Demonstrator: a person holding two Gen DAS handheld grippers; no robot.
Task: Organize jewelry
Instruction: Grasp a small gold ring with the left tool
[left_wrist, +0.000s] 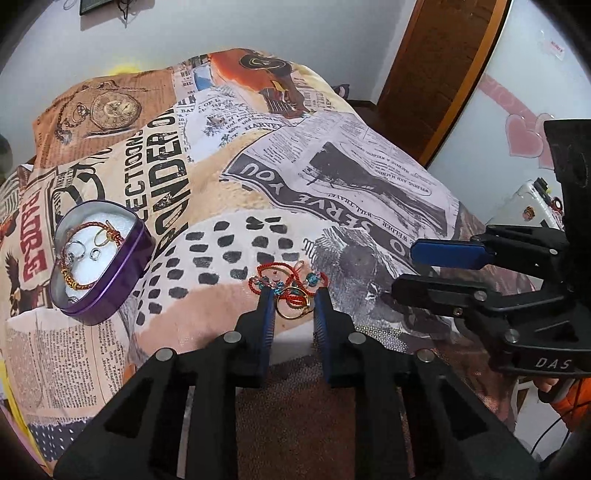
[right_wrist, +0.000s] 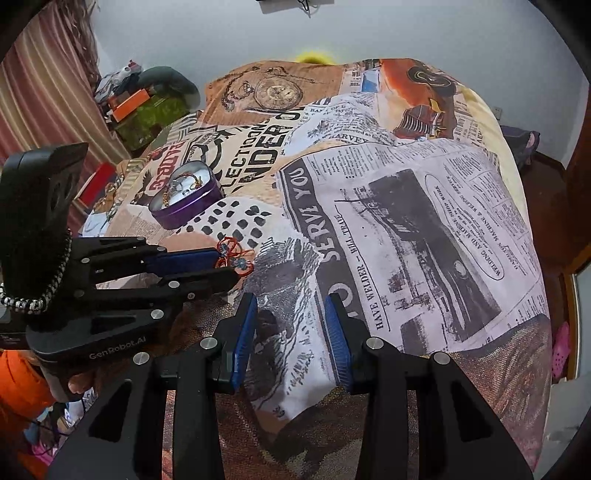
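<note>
A tangle of jewelry lies on the printed bedspread (left_wrist: 229, 206): a red cord bracelet (left_wrist: 284, 275) with teal beads and a gold hoop (left_wrist: 295, 312). My left gripper (left_wrist: 293, 291) points down at it, its blue pads closed against the hoop from both sides. From the right wrist view the same gripper (right_wrist: 231, 264) sits on the red cord (right_wrist: 236, 254). To the left stands an open purple tin (left_wrist: 110, 295) holding a red braided bracelet, silver rings and a gold ring. My right gripper (right_wrist: 291, 301) hovers open over bare fabric, nothing between its pads.
The right gripper (left_wrist: 406, 269) hangs just right of the jewelry tangle. A brown wooden door (left_wrist: 436, 74) and a white panel with pink hearts (left_wrist: 524, 140) stand beyond the bed's right side. Boxes and clutter (right_wrist: 140, 107) pile at the bed's far left. An orange sleeve (right_wrist: 22, 384) shows behind the left gripper.
</note>
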